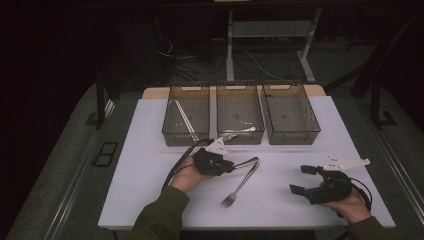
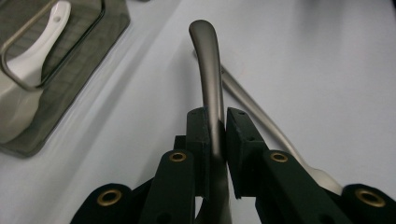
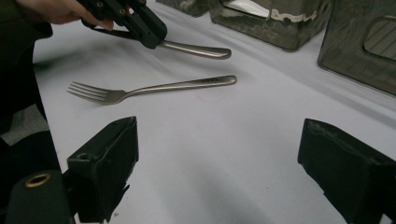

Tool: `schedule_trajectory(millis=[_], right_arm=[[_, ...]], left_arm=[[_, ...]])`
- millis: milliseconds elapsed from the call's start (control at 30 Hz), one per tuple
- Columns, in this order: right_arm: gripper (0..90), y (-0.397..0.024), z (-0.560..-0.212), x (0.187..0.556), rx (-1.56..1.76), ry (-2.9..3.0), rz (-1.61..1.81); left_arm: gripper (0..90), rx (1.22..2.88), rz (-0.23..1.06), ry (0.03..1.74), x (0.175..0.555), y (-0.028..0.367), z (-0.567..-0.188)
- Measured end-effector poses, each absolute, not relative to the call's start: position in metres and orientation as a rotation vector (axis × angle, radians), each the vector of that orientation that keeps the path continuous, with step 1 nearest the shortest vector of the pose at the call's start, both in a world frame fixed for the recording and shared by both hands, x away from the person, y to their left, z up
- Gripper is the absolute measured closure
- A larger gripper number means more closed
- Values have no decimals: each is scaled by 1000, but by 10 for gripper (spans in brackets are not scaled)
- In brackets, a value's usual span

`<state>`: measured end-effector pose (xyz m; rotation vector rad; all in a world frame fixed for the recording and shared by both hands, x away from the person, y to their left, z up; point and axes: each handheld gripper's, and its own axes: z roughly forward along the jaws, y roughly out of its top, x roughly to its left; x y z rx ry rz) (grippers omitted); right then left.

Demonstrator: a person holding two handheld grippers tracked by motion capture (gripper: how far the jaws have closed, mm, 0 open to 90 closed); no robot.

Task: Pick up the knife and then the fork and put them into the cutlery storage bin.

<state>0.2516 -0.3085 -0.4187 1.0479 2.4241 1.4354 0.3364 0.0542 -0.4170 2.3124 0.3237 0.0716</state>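
Steel handle: my left gripper [image 2: 215, 122] is clenched on a metal utensil handle [image 2: 208, 74], its pads pressing both sides; the handle's rounded end sticks out past the jaws, and its other end is hidden, so I cannot tell which utensil it is.
Where it is: held just above the white worktop [image 1: 150, 165], in front of the middle bin, as the high view shows at my left gripper [image 1: 231, 166].
Fork: a metal fork [image 1: 241, 185] lies flat on the worktop just beside the held handle, tines toward me; in the right gripper view the fork [image 3: 149, 89] lies below the handle [image 3: 196, 49].
Right gripper: my right gripper [image 1: 302, 179] is released, jaws standing wide with bare worktop between them, well apart from the fork, near the worktop's right front.
Bins: three clear plastic bins [image 1: 240, 120] stand in a row at the far side.
Left bin: holds a pair of pale chopsticks [image 1: 184, 119] lying slantwise.
Middle bin: holds a white ceramic spoon [image 2: 28, 70], near my left gripper.
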Motion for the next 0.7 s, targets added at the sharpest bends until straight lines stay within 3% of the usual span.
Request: schedule_trajectory(millis=[433, 700], right_arm=[[154, -285, -399, 266, 790, 2622, 1335], [228, -253, -384, 276, 579, 2735, 1291]], left_arm=[[792, 2326, 21, 180, 317, 51, -400], [792, 2337, -3, 95, 305, 42, -394]])
